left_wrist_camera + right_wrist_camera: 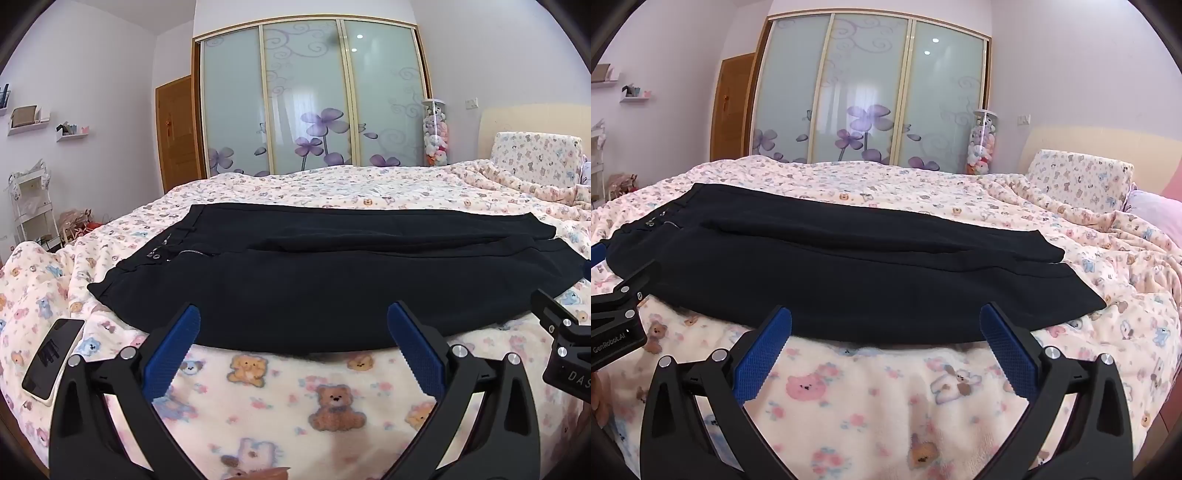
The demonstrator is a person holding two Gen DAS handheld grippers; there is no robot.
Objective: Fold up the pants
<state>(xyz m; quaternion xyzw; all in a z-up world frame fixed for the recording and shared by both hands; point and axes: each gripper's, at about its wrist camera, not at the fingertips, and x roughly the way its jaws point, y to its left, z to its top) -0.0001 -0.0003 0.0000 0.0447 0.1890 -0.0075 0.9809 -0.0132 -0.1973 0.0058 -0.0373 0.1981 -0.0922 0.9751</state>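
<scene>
The dark navy, smooth-woven pants [317, 280] lie flat across the bed [332, 398], which is covered by a cream fleece blanket printed with teddy bears. Their waistband with its metal buttons sits at the left end and the two leg cuffs at the right end, one leg lying alongside the other, both spread open and not yet doubled over. Judging by that, the folding has not begun: this is the approach before the first fold.

Just short of the near long edge of the pants hovers the left gripper [293, 354], black-framed with blue ribbed pads, its jaws spread wide and empty, apart from the cloth. The right gripper [886, 354] hangs the same way, wide and empty, nearer the cuff end of the pants. Neither touches the fabric.

The next move probably calls for both grippers to dip to the near hem, pinch the top layer only, and carry that leg over onto the far one, keeping the cloth taut between them.

Left of the waistband, a black-screened phone in a white case [51, 360] rests on the blanket, well clear of the pants.
</scene>
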